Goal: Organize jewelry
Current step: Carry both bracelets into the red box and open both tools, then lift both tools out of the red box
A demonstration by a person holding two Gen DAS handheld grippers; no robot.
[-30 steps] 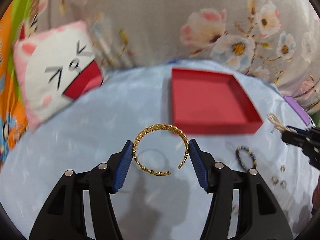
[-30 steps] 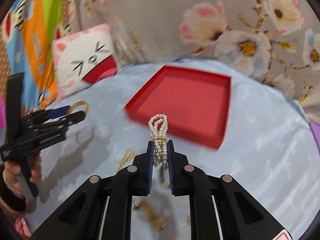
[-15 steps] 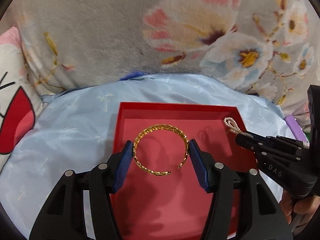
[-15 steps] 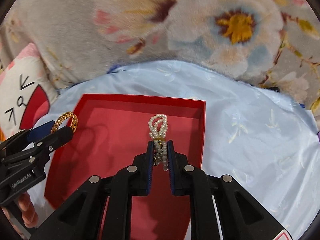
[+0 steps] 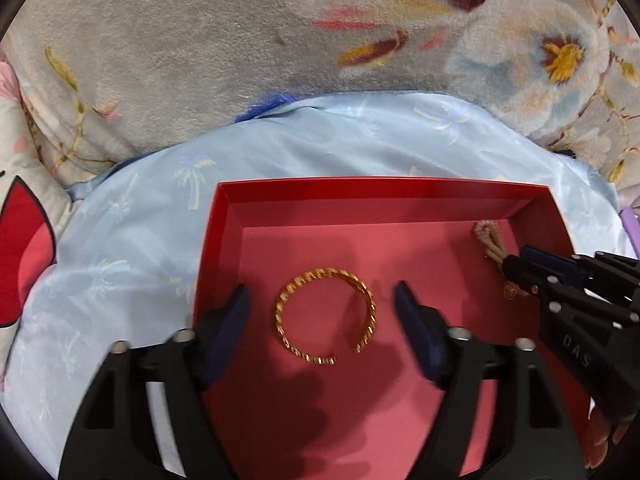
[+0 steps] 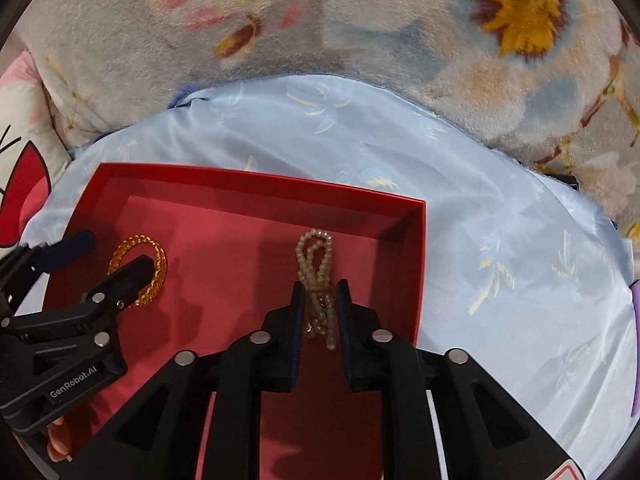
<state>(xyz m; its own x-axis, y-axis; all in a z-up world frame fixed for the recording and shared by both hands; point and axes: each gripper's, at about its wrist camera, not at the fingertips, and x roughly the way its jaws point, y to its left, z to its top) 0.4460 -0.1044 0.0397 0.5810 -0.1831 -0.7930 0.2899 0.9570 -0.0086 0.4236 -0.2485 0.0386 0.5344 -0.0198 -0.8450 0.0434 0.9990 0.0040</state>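
Note:
A red tray (image 5: pixel 380 190) lies on pale blue cloth. A gold open bangle (image 5: pixel 326 316) lies on the tray floor between the fingers of my left gripper (image 5: pixel 322 312), which is open and clear of it. The bangle also shows in the right wrist view (image 6: pixel 140 268). A pearl bracelet (image 6: pixel 316 264) lies on the tray floor near its right wall, between the fingers of my right gripper (image 6: pixel 318 300), whose jaws stand slightly apart and do not press it. The pearls also show in the left wrist view (image 5: pixel 490 240), at the tip of the right gripper (image 5: pixel 516 270).
The pale blue cloth (image 6: pixel 500 240) spreads around the tray. A grey floral blanket (image 5: pixel 240 40) rises behind it. A white and red cat-face cushion (image 5: pixel 20 260) lies at the left. A purple object (image 6: pixel 636 344) sits at the right edge.
Both grippers moved down into the tray. The left gripper opened wide and let go of the bangle, which now lies on the tray floor. The right gripper's jaws parted around the pearls.

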